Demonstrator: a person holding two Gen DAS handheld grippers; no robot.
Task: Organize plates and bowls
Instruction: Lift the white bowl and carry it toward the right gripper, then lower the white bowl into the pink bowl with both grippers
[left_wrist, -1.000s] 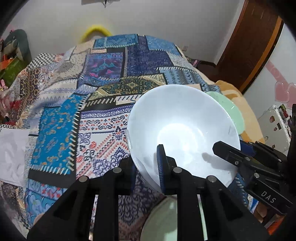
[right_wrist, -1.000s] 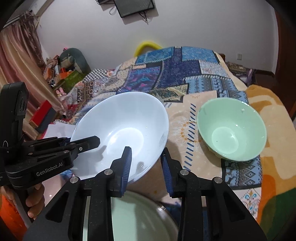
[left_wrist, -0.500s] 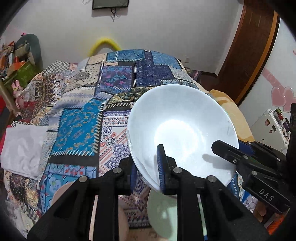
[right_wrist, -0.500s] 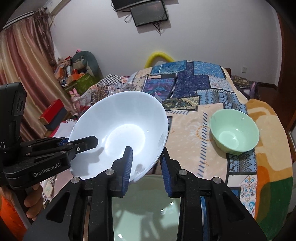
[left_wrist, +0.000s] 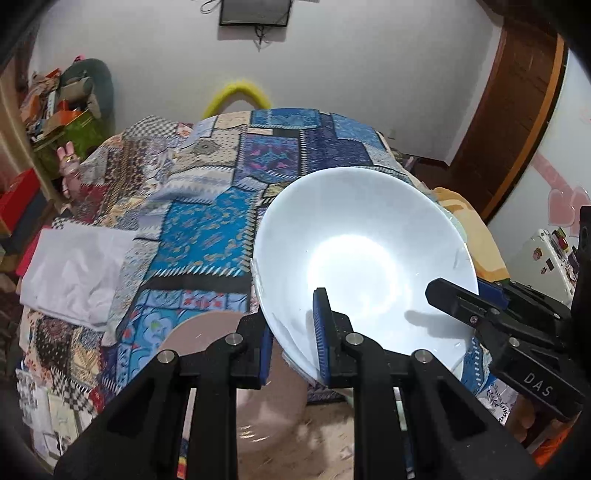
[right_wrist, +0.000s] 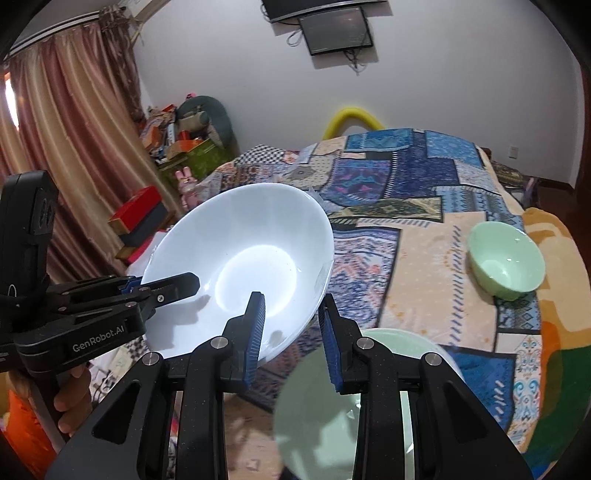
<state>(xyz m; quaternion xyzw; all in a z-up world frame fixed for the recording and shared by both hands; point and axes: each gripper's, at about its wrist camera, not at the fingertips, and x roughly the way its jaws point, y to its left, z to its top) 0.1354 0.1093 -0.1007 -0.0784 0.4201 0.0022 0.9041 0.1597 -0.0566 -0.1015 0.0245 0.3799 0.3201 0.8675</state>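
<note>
Rising since a second ago, the white bowl (left_wrist: 364, 266) is now hanging higher above the bed (right_wrist: 424, 236), and more of the room is showing around it. Both tongs are pinching its rim from opposite sides: the left tongs (left_wrist: 291, 334) are clamped on the near-left edge, one blue ribbed pad inside and one outside, and the right tongs (right_wrist: 290, 334) are gripping the right edge the same way. The bowl is wide, shallow, glossy and smooth, tilting toward the cameras with a bright glare on its round base.

Below it, a pale green plate (right_wrist: 332, 410) is lying under the right tongs, and a matte pink plate (left_wrist: 258, 391) is lying under the left tongs. A small, deep green bowl (right_wrist: 506, 260) is sitting upright well apart, on the bed's right side.

The bed is wearing a soft patchwork cover in blue, cream and orange prints. A white folded cloth (left_wrist: 74, 269) is resting at its left edge. Behind are a plain white wall with a screen (right_wrist: 334, 33), pink curtains (right_wrist: 70, 147), a brown door (left_wrist: 517, 122) and a yellow curved tube (right_wrist: 351, 120).
</note>
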